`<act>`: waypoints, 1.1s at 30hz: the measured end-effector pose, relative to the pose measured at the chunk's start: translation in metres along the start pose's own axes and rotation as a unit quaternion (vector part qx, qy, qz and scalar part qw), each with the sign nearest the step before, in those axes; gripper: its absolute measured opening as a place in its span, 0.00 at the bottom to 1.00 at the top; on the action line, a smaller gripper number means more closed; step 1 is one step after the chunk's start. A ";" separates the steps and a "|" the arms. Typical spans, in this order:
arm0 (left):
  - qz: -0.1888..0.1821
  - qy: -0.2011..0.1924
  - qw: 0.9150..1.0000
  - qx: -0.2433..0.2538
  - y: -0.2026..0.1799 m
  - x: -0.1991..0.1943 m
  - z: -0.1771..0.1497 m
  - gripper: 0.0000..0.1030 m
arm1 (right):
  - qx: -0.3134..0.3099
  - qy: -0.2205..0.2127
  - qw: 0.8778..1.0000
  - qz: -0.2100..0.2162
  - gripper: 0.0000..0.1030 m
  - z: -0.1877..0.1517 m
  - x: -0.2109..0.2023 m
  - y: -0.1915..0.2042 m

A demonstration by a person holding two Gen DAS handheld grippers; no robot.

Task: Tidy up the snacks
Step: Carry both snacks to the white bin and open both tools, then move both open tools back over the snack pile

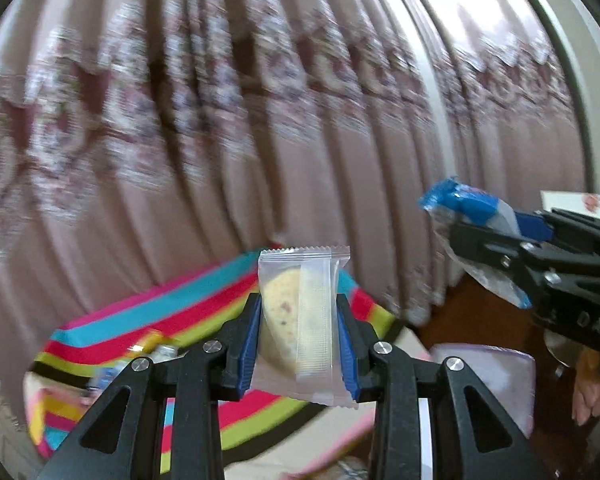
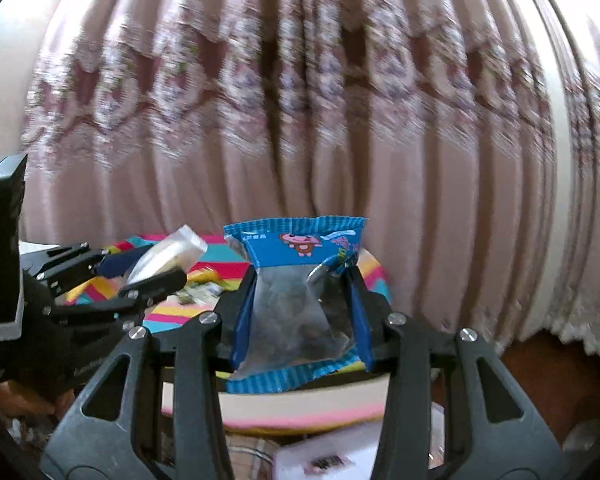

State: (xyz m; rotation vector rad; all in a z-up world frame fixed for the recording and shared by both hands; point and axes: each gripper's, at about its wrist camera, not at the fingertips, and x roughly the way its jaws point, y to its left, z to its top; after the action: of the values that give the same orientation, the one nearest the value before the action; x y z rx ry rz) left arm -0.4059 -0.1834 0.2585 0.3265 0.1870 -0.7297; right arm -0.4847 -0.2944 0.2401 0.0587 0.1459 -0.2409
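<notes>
Both tools are lifted in the air in front of a pink pleated curtain (image 1: 260, 100), and each one carries a snack. The left gripper (image 1: 298, 336) has its blue pads (image 1: 249, 344) pressed on the two sides of a clear cookie packet (image 1: 300, 320), which stands upright with its long axis running up, the zigzag seal at the top. The film is thin, matte and slightly milky, and a round pale cookie with small dark spots shows through it. The right gripper (image 2: 300, 316) pinches a blue snack packet (image 2: 296, 300) in the same manner; this one has a glossy blue printed band with a cartoon figure at the top and a transparent, crumpled middle, so it looks soft and easy to bend. The important relation, I think, is downward and forward: the striped cloth (image 1: 204, 300), with bands of pink, turquoise, red and yellow-green, lies below and beyond both packets, and a few other small wrapped snacks (image 1: 156, 346) rest on it. In the left wrist view it sits directly under the cookie packet, so the left hand seems nearer to a place for setting down. The two grippers are near each other but apart, the right one a little to the side. The background is blurred, so finer details are not clear.
</notes>
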 end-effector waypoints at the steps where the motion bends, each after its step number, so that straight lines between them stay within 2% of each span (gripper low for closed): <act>1: -0.012 0.007 1.000 0.004 -0.008 0.006 -0.002 0.35 | 0.004 0.008 1.000 -0.011 0.45 -0.003 0.001 -0.009; 6: -0.078 0.049 0.995 0.022 -0.054 0.040 -0.013 0.35 | 0.015 0.064 0.994 -0.085 0.45 -0.031 -0.002 -0.054; 10: -0.119 0.076 0.989 0.042 -0.090 0.060 -0.023 0.35 | 0.064 0.129 0.982 -0.124 0.45 -0.071 -0.008 -0.096; 15: -0.161 0.109 0.979 0.066 -0.128 0.079 -0.038 0.35 | 0.092 0.185 0.968 -0.143 0.45 -0.108 -0.010 -0.122; 20: -0.208 0.142 0.966 0.061 -0.145 0.099 -0.055 0.38 | 0.116 0.232 0.956 -0.136 0.45 -0.137 0.005 -0.137; 21: -0.208 0.148 0.965 0.064 -0.147 0.103 -0.057 0.43 | 0.118 0.238 0.955 -0.131 0.45 -0.141 0.010 -0.138; 22: -0.205 0.154 0.964 0.066 -0.149 0.108 -0.060 0.54 | 0.120 0.245 0.954 -0.126 0.46 -0.146 0.012 -0.139; 25: -0.190 0.154 0.968 0.058 -0.141 0.116 -0.069 0.77 | 0.127 0.259 0.948 -0.135 0.71 -0.152 0.019 -0.137; 29: -0.163 0.146 0.974 0.057 -0.123 0.117 -0.076 0.80 | 0.120 0.259 0.949 -0.133 0.71 -0.148 0.023 -0.131; 33: -0.122 0.141 0.981 0.054 -0.091 0.121 -0.089 0.81 | 0.104 0.271 0.950 -0.118 0.71 -0.144 0.037 -0.119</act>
State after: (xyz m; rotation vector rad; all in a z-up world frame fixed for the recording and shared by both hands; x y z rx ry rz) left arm -0.3840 -0.2900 0.1214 0.5175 0.4631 -0.9362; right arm -0.4973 -0.4073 0.0872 0.3201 0.6786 -0.4753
